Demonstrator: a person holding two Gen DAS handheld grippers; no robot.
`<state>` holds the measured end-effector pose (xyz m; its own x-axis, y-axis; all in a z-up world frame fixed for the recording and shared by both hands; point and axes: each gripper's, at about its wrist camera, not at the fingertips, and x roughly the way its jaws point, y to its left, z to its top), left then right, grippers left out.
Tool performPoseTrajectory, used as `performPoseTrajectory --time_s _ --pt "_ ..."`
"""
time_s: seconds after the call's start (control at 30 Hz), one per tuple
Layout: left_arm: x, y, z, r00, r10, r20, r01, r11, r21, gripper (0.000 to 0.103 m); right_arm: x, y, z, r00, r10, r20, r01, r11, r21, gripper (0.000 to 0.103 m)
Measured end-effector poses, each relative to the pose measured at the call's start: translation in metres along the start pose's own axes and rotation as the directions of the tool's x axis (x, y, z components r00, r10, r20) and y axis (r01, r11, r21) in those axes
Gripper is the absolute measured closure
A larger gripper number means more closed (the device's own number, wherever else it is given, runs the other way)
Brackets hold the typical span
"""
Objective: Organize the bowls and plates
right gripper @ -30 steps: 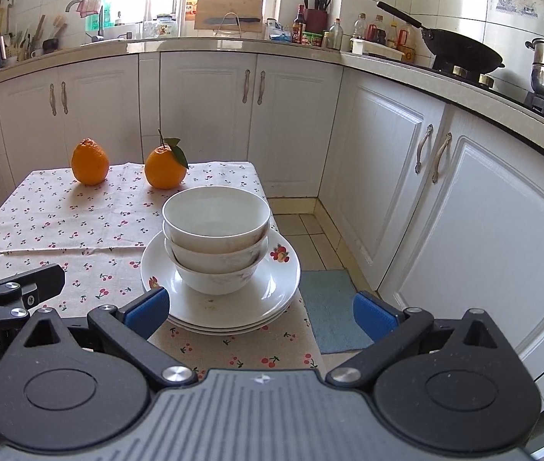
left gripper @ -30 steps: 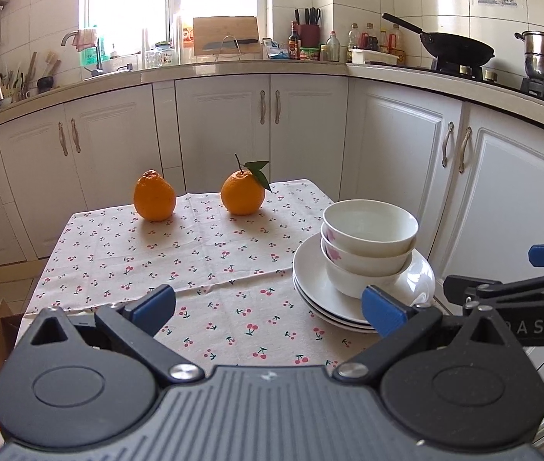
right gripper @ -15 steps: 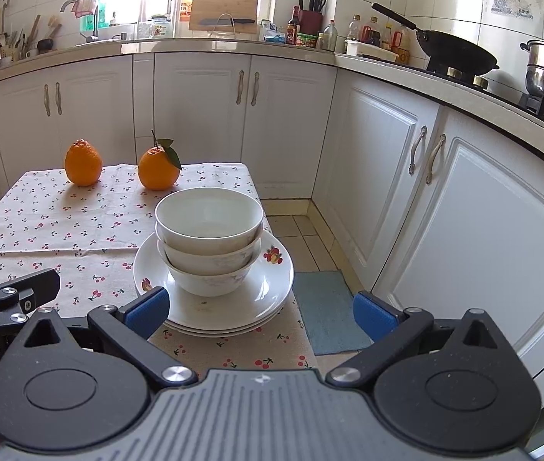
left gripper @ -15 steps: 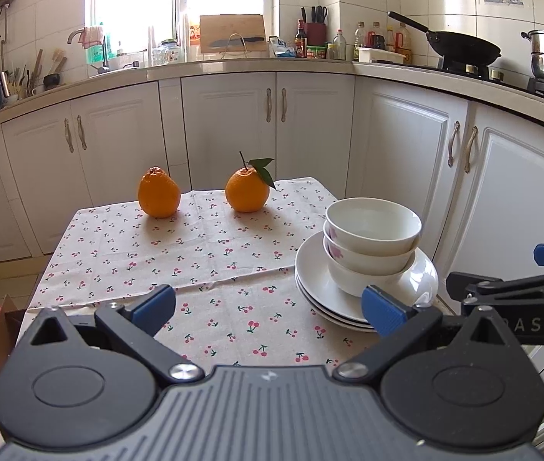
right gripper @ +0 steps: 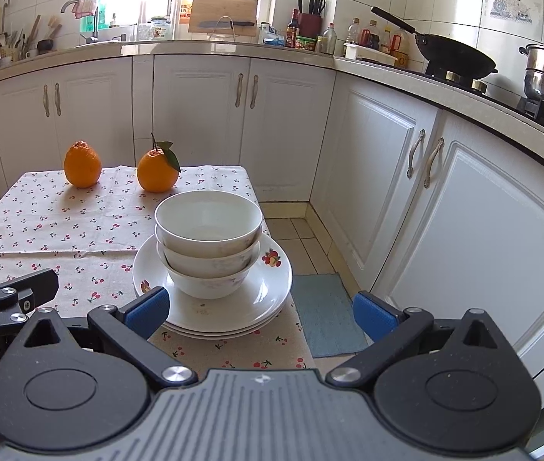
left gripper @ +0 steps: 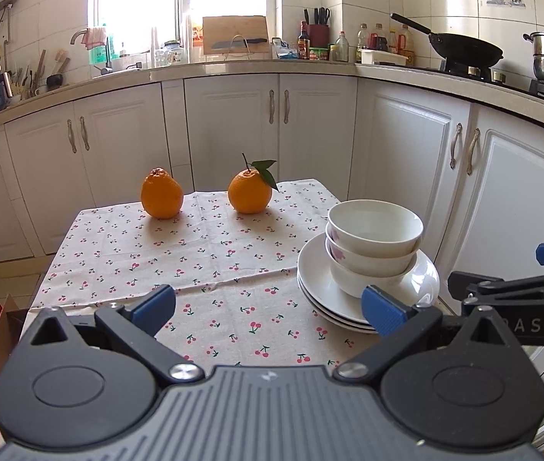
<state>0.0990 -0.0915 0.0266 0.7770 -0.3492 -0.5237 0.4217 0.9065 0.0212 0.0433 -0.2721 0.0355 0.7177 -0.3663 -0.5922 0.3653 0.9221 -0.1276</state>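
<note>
Three nested bowls (right gripper: pixel 208 230) stacked on plates (right gripper: pixel 272 288) at the right edge of the cloth-covered worktop (left gripper: pixel 210 253). Two oranges (left gripper: pixel 161 198) at the far side. Left hand-held gripper (left gripper: pixel 268 307) and right hand-held gripper (right gripper: pixel 258 309): both wide, empty, near the stack.

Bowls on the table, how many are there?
3, all nested in one stack on the plates at the table's right edge: top bowl, middle bowl, bottom bowl. Nothing shows whether a smaller one hides inside.

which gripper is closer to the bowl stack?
Right. The right gripper sits just in front of the bowls; the left gripper is off to their left, over the tablecloth.
</note>
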Motion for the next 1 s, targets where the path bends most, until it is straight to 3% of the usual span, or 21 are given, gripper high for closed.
performPoseTrajectory --time_s 1.0 --pt "-0.0013 0.0002 -0.0003 1.000 0.001 0.004 -0.001 1.000 -0.005 0.001 -0.0042 0.0013 -0.0002 1.000 -0.012 0.024 0.012 1.000 -0.013 0.000"
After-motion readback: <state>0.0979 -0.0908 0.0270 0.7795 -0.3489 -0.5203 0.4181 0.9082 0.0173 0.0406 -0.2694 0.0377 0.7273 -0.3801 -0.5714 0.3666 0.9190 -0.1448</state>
